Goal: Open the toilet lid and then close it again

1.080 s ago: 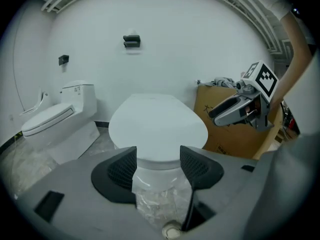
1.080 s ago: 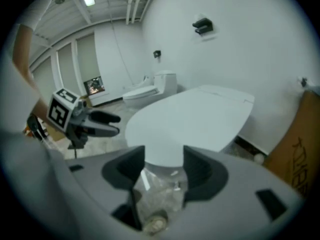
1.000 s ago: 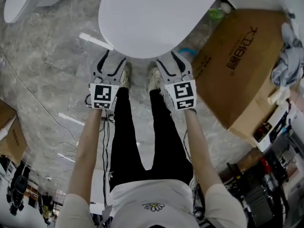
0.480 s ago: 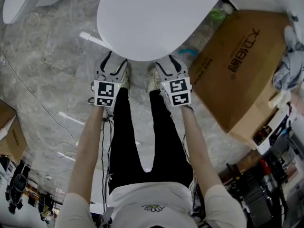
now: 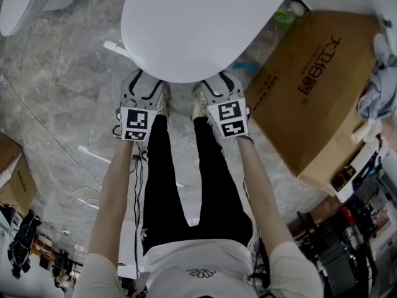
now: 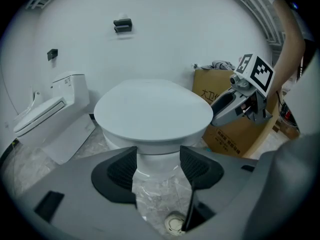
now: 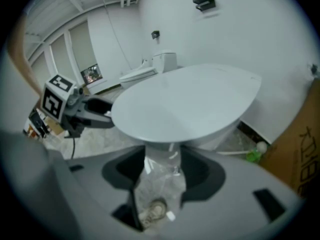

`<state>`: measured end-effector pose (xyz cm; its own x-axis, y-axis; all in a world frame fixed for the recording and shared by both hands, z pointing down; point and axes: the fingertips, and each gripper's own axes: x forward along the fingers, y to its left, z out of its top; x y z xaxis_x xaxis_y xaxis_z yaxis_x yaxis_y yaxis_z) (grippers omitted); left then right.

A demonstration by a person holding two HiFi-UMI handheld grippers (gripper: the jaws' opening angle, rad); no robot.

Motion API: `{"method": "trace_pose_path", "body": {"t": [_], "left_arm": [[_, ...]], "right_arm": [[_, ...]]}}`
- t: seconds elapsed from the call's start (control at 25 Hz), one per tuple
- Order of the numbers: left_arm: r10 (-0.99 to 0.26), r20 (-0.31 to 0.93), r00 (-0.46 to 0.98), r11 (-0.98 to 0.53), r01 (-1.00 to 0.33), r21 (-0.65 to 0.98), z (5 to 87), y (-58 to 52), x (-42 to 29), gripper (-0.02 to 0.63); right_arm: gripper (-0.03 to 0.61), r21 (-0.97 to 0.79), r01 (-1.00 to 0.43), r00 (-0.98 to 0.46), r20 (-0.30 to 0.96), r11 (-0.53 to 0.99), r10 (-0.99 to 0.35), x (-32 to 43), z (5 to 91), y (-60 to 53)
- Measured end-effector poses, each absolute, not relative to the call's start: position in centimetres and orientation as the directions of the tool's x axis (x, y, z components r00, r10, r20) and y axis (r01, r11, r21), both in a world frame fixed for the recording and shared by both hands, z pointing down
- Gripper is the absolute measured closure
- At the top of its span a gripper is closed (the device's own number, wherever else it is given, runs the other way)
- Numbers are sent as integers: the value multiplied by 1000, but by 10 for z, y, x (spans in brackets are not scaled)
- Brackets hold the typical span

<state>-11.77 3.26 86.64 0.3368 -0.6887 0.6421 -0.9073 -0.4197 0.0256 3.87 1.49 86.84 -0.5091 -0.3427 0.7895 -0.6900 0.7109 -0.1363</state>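
Observation:
The white toilet lid (image 5: 198, 23) lies closed and flat, filling the top of the head view. My left gripper (image 5: 142, 87) and right gripper (image 5: 221, 84) hang side by side just in front of its front rim, tips at the rim's edge. In the left gripper view the lid (image 6: 152, 109) sits just beyond the open left gripper (image 6: 157, 165), with only the bowl and floor showing between the pads. The right gripper (image 7: 161, 168) is likewise open below the lid (image 7: 185, 104). Neither touches the lid that I can see.
A large cardboard box (image 5: 310, 85) stands close to the toilet's right. A second toilet (image 6: 50, 109) stands to the left by the wall. The person's shoes (image 5: 200, 104) are under the rim. Cables (image 5: 87, 197) trail on the marble floor; a green bottle (image 7: 254, 155) lies by the box.
Both grippers have sunk a little and come closer to the lid's front rim. Their jaws stand as wide as before; the lid has not moved.

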Motion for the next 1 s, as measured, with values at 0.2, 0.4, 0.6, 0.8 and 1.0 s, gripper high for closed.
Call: {"method": "trace_pose_path", "body": {"t": [0.2,0.4,0.6,0.8,1.0], "left_arm": [[-688,649,325,-409,-912,24,866,32,-117,337],[-698,638,325,-397,-917,33,864,32,-118,337],[-706,623,337,-403,-914,37,859,30,-119,337],[-698,628,344,-402,-914,54,857,31,-118,337],[-690,626,363,-407,-910,78,850,31,-118,337]], "right_arm": [[339,-185,-742,-507,783,645,-359,39,866,13],[339,-179,-737,-506,786,652,-355,39,865,12],[339,-187,-731,-501,800,657,-329,41,868,12],[339,-197,-729,-499,808,655,-313,40,865,12],[339,-196,-727,-493,816,658,-302,41,860,13]]}}
